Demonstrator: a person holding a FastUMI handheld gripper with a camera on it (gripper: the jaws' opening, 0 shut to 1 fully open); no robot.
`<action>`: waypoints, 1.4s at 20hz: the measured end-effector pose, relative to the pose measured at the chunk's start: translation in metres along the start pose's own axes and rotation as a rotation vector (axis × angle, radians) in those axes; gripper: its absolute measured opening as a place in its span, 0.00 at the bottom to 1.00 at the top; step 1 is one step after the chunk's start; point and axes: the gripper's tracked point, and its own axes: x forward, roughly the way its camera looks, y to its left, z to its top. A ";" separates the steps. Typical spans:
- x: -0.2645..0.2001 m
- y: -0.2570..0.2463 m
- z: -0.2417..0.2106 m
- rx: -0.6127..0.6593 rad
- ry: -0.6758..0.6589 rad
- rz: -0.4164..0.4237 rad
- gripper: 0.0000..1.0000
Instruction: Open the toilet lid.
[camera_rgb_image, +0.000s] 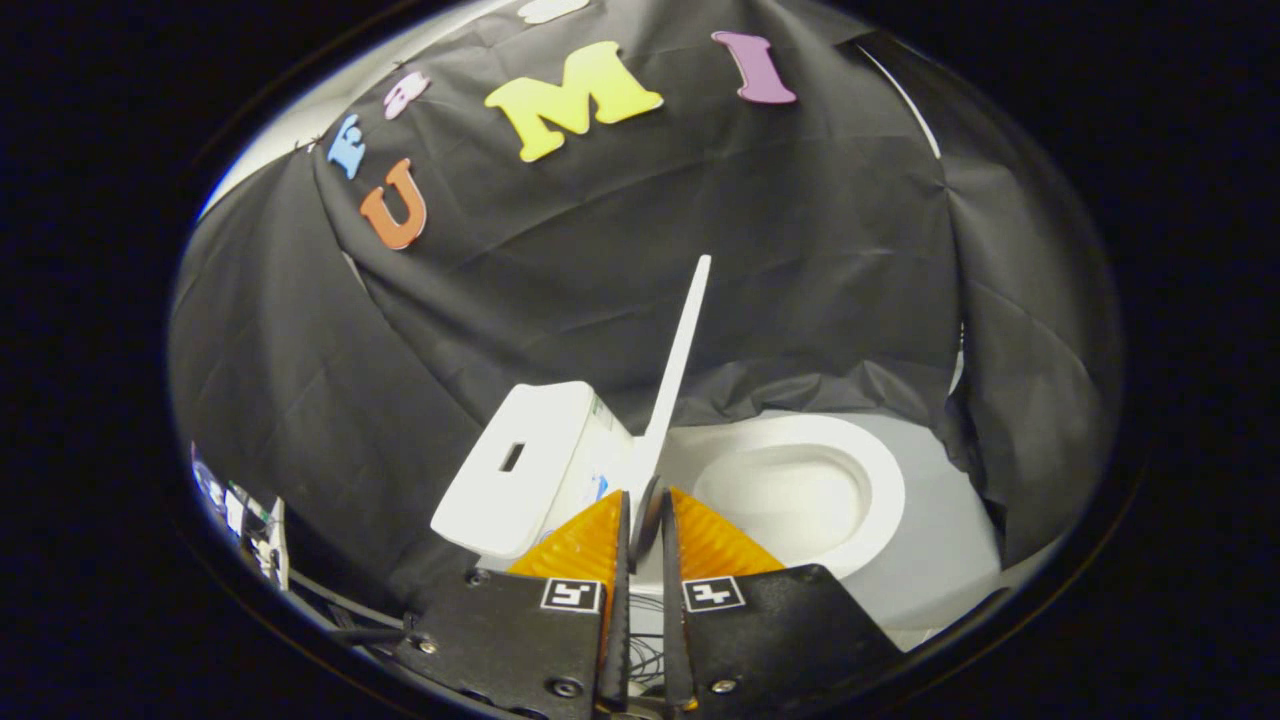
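Note:
The white toilet stands just ahead of my fingers, with its tank (520, 470) to the left and its oval seat and bowl (800, 490) to the right. The toilet lid (680, 350) stands raised, nearly upright and leaning slightly toward the bowl side. I see it edge-on as a thin white strip. Its lower end runs down into the narrow gap between my fingertips. My gripper (645, 500) is shut on the lid's edge, with one finger on each face. The bowl lies open and uncovered.
Black cloth hangs close behind and around the toilet. A pale base (940, 550) spreads under the bowl at the right. Cables and small gear (250, 520) lie on the floor to the left, beyond the tank.

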 end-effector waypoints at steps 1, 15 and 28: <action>0.002 0.006 0.001 -0.015 0.001 -0.002 0.17; 0.019 0.124 0.007 -0.234 0.006 -0.005 0.17; 0.056 0.216 -0.014 -0.389 0.023 -0.004 0.17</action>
